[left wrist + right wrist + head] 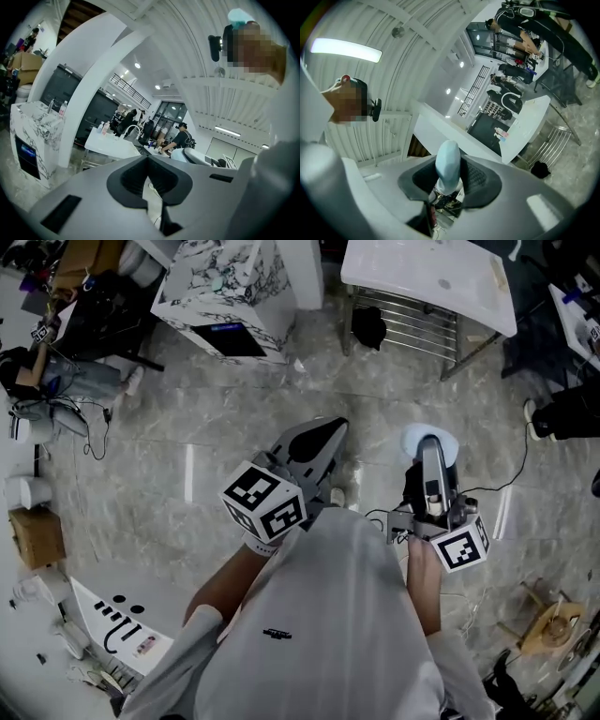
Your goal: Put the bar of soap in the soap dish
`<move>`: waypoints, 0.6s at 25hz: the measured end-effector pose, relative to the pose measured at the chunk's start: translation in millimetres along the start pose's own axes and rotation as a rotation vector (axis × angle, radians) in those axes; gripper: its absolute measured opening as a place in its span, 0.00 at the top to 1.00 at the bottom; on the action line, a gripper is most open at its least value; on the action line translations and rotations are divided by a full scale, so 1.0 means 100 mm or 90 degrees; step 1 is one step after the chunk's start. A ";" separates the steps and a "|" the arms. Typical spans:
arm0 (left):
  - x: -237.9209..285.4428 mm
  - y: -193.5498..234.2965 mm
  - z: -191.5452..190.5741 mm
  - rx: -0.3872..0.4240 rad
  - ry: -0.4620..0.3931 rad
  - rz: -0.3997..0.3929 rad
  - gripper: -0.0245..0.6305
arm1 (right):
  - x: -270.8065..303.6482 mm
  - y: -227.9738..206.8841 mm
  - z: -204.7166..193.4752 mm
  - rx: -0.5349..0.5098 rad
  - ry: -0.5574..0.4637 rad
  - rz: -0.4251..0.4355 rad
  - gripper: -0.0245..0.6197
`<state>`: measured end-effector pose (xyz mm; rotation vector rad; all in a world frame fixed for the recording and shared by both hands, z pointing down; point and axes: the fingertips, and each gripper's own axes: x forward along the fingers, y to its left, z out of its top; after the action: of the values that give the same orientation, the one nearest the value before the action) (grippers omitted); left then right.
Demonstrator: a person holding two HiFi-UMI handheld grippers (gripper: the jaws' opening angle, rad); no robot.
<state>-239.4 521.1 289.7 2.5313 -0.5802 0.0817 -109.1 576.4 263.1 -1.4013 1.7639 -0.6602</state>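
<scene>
A pale blue bar of soap [429,439] stands on edge between the jaws of my right gripper [431,452], which is shut on it. In the right gripper view the bar of soap [447,164] fills the gap between the dark pads [477,180] of the right gripper [449,174]. My left gripper [328,433] is held beside it, to its left, over the marble floor. In the left gripper view the left gripper [148,161] has its tips together and nothing in them. I cannot make out a soap dish in any view.
A white-topped table [469,298] with a metal rack [412,324] under it stands ahead to the right. A marble-patterned cabinet [220,292] is ahead to the left. A black object [368,326] lies by the rack. Cluttered white surfaces [28,493] line the left side. People [180,138] work further back.
</scene>
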 end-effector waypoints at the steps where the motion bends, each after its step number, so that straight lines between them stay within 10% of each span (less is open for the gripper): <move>1: 0.02 0.09 0.03 -0.007 -0.006 0.003 0.96 | 0.10 -0.02 -0.01 -0.004 0.008 0.000 0.75; 15: 0.53 1.44 0.96 -0.045 -0.053 0.039 0.96 | 1.90 -0.34 -0.01 -0.022 0.073 -0.003 0.75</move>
<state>-257.2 340.6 287.3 2.4583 -0.6814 -0.0207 -108.6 384.6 243.1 -1.4152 1.8707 -0.7283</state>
